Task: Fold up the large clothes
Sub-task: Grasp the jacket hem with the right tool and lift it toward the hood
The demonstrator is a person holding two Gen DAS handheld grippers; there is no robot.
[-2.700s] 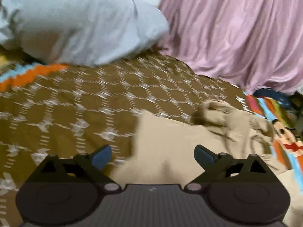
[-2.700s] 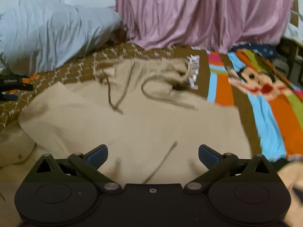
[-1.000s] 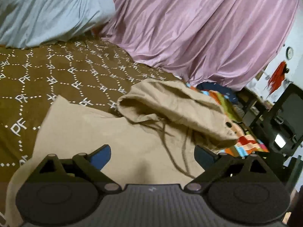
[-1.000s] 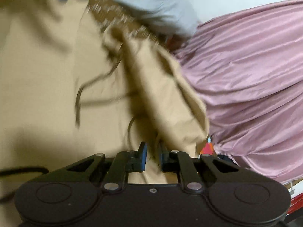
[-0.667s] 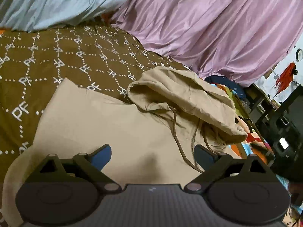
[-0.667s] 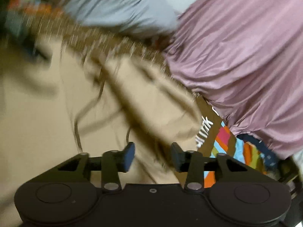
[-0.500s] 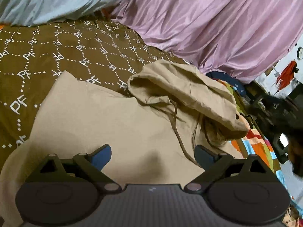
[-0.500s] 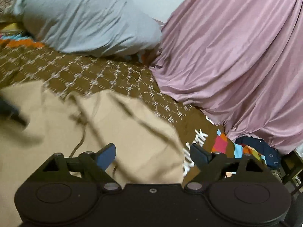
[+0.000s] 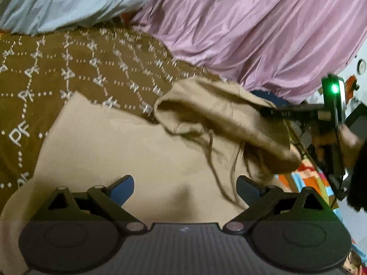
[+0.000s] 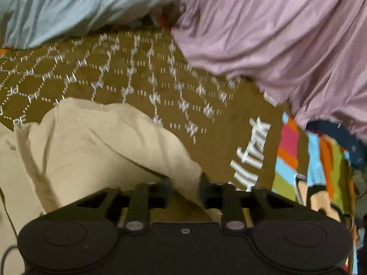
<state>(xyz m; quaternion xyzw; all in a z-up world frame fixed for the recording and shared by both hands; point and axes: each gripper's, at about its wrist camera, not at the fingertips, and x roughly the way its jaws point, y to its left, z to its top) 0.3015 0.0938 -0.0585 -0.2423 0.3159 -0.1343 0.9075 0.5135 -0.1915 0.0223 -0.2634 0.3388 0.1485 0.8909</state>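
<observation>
A beige hoodie (image 9: 142, 151) lies spread on a brown patterned bedspread (image 9: 75, 68). Its hood (image 9: 220, 114) is bunched at the far right, with drawstrings trailing below it. My left gripper (image 9: 184, 185) is open and empty, low over the hoodie's chest. In the right wrist view the hood (image 10: 96, 146) fills the lower left, and my right gripper (image 10: 184, 189) has its fingers closing on the hood's tip. In the left wrist view the right gripper's black body (image 9: 298, 112) reaches in from the right onto the hood.
A pale blue pillow (image 9: 68, 2) lies at the back left. A pink curtain (image 9: 263, 34) hangs behind the bed. A bright cartoon blanket (image 10: 314, 160) covers the right side, with dark furniture (image 9: 357, 119) beyond it.
My right gripper opened, swung away, then came back and closed its fingers on the hood's tip. My left gripper stayed open over the chest and shifted slightly.
</observation>
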